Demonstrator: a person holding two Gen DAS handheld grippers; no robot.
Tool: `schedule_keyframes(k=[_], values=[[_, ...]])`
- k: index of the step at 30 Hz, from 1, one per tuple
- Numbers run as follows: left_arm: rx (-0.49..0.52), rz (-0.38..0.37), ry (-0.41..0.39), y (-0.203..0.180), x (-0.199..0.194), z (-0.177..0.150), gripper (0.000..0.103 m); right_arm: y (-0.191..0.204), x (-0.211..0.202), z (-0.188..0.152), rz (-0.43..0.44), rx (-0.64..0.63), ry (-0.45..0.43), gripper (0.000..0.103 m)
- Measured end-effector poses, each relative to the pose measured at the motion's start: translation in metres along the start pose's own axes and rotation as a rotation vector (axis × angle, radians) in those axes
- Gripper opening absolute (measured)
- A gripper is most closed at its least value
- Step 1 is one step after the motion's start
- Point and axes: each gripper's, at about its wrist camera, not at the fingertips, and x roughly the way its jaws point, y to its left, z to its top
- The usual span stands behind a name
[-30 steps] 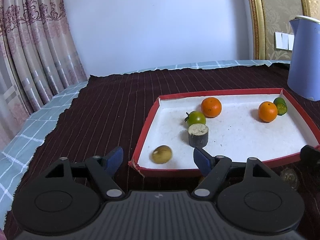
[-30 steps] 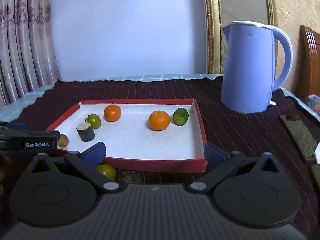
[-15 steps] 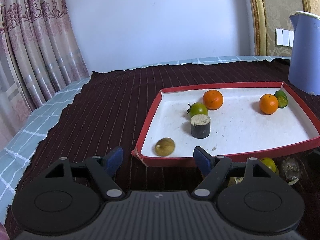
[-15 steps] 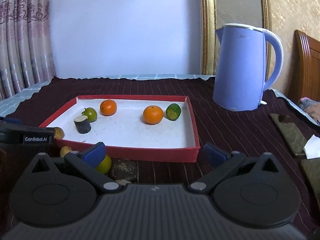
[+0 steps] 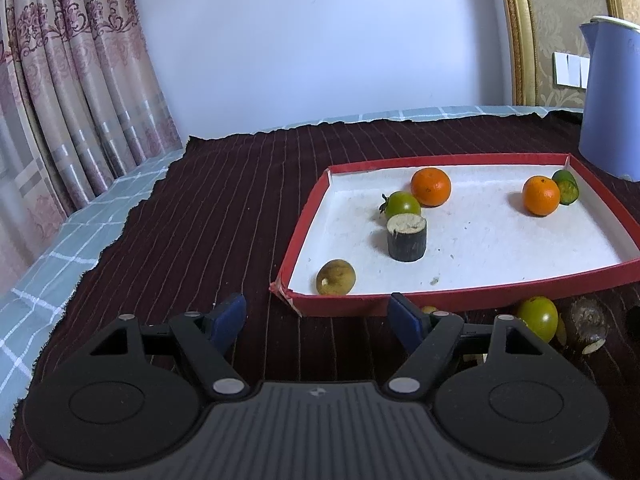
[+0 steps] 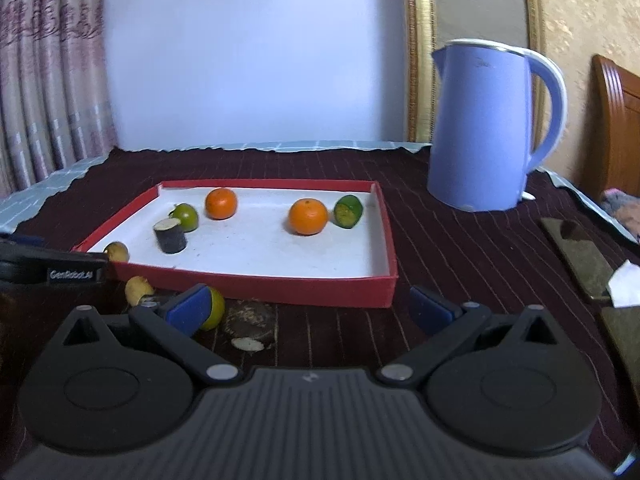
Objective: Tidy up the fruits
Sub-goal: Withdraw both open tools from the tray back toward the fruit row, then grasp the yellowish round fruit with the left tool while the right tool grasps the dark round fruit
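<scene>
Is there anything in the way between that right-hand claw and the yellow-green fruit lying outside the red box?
Nothing visible blocks it. The yellow-green fruit lies on the cloth just behind the right gripper's left pad, in front of the red tray's near wall. That wall stands between the fruit and the tray's white floor.

A blue electric kettle stands on the dark striped cloth covering the tabletop; pink patterned curtains hang left, beside a gilt frame.

A red tray (white inside) sits on a maroon pinstriped cloth beside a periwinkle kettle.
</scene>
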Motion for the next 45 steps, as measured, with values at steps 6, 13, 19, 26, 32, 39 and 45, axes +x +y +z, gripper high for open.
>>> schedule_keyframes(k=[6,13,19,26,32,39,45], values=[[-0.011,-0.009,0.006,0.006,-0.001,-0.006,0.078,0.009,-0.001,-0.005,-0.035,-0.068,-0.018,0.103],[-0.033,-0.066,0.023,0.019,0.002,-0.017,0.078,0.01,0.009,-0.008,0.043,-0.068,0.027,0.094],[-0.052,-0.09,0.027,0.032,0.003,-0.022,0.078,0.025,0.021,-0.006,0.053,-0.126,0.057,0.091],[-0.062,-0.122,0.045,0.037,0.009,-0.024,0.078,0.028,0.04,-0.009,0.049,-0.167,0.11,0.077],[-0.081,-0.226,0.059,0.042,0.012,-0.026,0.078,0.025,0.055,-0.006,0.138,-0.138,0.159,0.038],[-0.022,-0.267,0.021,0.03,0.009,-0.022,0.078,0.022,0.047,-0.011,0.105,-0.142,0.141,0.036],[0.035,-0.282,0.038,0.006,0.016,-0.019,0.077,0.008,0.043,-0.012,0.091,-0.11,0.136,0.036]])
